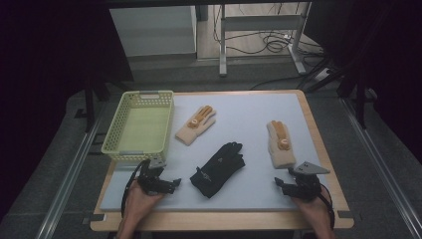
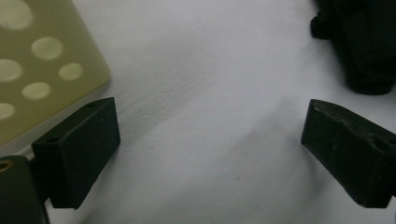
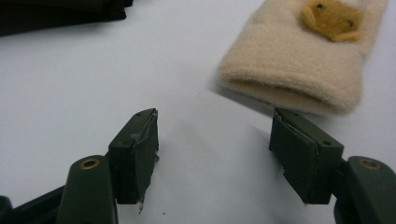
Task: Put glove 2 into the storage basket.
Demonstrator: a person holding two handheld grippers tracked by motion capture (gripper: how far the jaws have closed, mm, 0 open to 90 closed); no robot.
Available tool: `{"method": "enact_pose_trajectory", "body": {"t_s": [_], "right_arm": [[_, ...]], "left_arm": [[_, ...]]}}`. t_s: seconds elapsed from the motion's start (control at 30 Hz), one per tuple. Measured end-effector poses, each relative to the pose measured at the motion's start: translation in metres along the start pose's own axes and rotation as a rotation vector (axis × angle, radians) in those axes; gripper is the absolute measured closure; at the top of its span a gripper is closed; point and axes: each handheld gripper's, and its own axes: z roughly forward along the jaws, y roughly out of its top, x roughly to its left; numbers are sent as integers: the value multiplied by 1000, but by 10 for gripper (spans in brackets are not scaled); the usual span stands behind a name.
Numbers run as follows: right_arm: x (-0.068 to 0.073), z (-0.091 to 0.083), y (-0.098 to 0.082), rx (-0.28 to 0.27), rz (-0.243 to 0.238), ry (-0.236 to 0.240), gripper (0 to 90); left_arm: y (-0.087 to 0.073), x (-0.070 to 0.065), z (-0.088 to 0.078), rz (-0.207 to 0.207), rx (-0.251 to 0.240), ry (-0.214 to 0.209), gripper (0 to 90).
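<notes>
The cream knitted glove with an orange patch (image 1: 280,143) lies at the right of the pale grey mat (image 1: 249,112), its cuff toward you and its fingers pointing away, so its long axis runs near to far with a slight lean. In the right gripper view that cuff opening (image 3: 299,91) sits just beyond your right gripper (image 3: 215,140) and off to its right side, close to the right jaw but not between the jaws; they stand open over bare mat, gripping nothing. Your right gripper (image 1: 293,186) is plainly the nearer one, just short of the cuff. I judge that a short advance with a shift to the right would bring the cuff between the jaws. Your left gripper (image 1: 166,185) rests at the near left, its jaws wide open and empty over the mat, beside the near corner of the pale green perforated plastic basket (image 1: 112,142). A black fabric glove (image 1: 218,168) lies between your hands at mid-mat, and a second cream knitted glove with orange fingers (image 1: 195,124) lies farther off beside the basket. The mat covers a wooden-edged table (image 1: 318,144); beyond it the room is dark, with a grey floor, metal table legs (image 1: 222,45) and loose cables (image 1: 271,45).
</notes>
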Motion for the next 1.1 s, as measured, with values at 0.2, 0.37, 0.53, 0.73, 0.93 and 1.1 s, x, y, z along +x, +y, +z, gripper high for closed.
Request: {"method": "enact_pose_trajectory", "body": {"t_s": [0.2,0.37,0.53,0.73,0.93,1.1], "right_arm": [[0,0,-1,-3,1,1,315],[1,0,-1,-2,0,3,307],[1,0,-1,-2,0,6,300],[1,0,-1,-2,-2,9,289],[1,0,-1,0,-4,12,279],[1,0,-1,0,-5,13,275]], "left_arm": [[24,-19,-6,41,-4,-87,42],[53,-40,-2,83,15,-129,10],[79,-61,8,119,27,-173,0],[97,-89,35,180,78,-173,0],[100,-103,57,192,97,-132,0],[97,-102,75,209,155,-91,0]]}}
